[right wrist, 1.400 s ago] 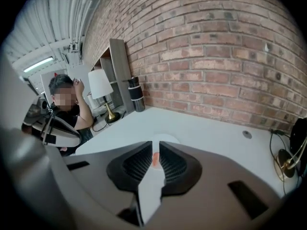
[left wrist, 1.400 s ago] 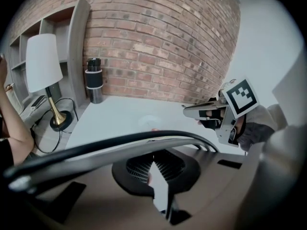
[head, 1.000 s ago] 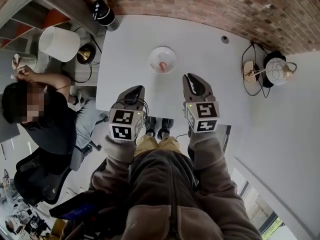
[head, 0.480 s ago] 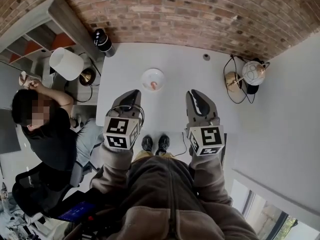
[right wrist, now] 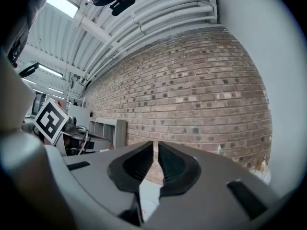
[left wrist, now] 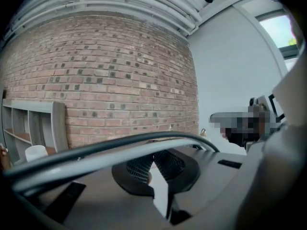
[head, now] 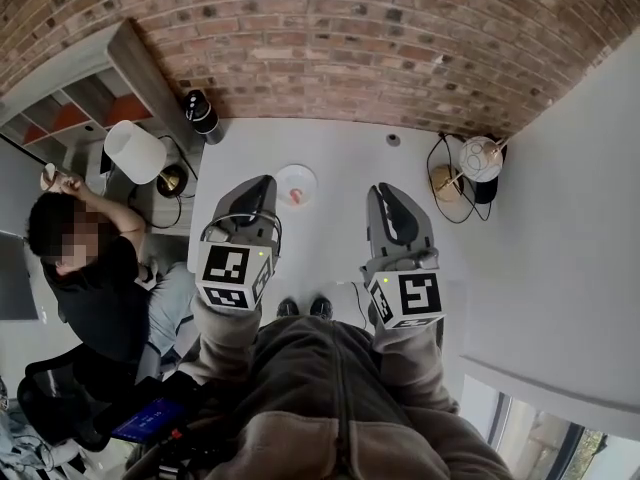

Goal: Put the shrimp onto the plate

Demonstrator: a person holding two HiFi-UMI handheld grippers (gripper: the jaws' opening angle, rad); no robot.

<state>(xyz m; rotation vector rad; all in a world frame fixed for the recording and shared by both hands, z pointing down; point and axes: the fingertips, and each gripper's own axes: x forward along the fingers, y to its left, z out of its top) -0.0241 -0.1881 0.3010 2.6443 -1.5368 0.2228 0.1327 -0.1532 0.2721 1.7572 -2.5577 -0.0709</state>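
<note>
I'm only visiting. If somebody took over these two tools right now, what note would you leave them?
Left tool: shut, empty, held over the white table.
Right tool: shut, empty, level with it.
The white plate sits on the table just beyond the left tool, and the small pink shrimp lies on it.
Done: the shrimp looks plated.
Left: nothing that I can see.

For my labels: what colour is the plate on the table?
The plate is white; the head view shows it best.

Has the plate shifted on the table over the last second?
No. The plate still sits left of the small dark dot on the table, about as far from its far edge; only the head view itself shifted.
</note>
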